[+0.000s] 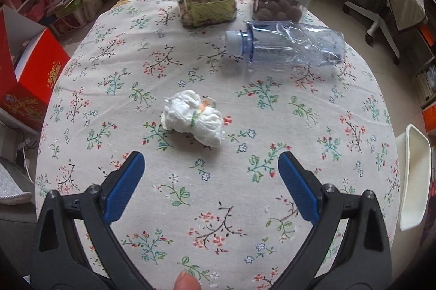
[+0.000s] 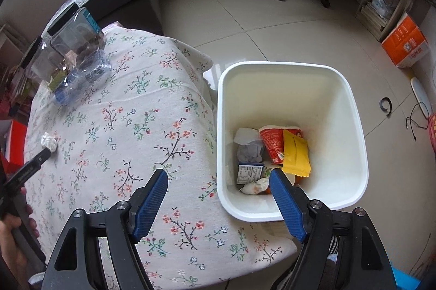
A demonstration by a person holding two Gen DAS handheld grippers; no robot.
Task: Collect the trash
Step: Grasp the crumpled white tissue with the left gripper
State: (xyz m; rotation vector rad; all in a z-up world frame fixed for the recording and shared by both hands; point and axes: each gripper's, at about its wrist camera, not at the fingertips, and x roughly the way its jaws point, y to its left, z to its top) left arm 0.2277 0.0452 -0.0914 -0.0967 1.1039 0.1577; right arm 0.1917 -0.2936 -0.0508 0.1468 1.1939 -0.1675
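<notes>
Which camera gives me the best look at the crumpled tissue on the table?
The left wrist view: the crumpled tissue lies large and unobstructed just ahead of the open fingers. The right wrist view shows it only as a small white lump at the far left.

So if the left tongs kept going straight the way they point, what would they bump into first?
Probably the crumpled white tissue lying on the flowered tablecloth. The open left tongs point down at the cloth just short of it, so they might touch the cloth first; depth is hard to judge.
</notes>
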